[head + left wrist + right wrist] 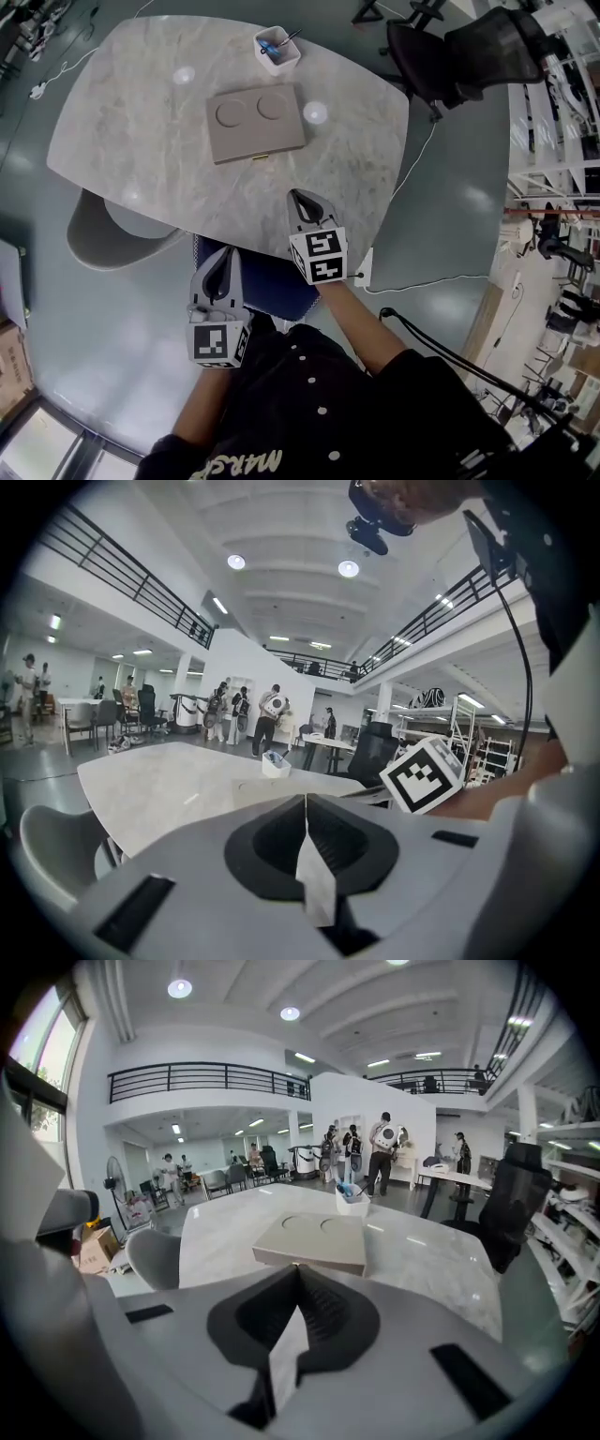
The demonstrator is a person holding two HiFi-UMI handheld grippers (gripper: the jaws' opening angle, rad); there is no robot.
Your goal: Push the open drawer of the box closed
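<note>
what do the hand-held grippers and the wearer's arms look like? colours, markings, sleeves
Both look alike: the left hand-held gripper and the right hand-held gripper have light grey shells with black ribbed pads inside. Each carries a white cube with black square markers. The person wears a black shirt with white buttons and white lettering; the forearms are bare.

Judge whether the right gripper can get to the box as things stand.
Probably yes: only bare table lies between the right gripper and the box, which it points toward; the cup stands beyond.
</note>
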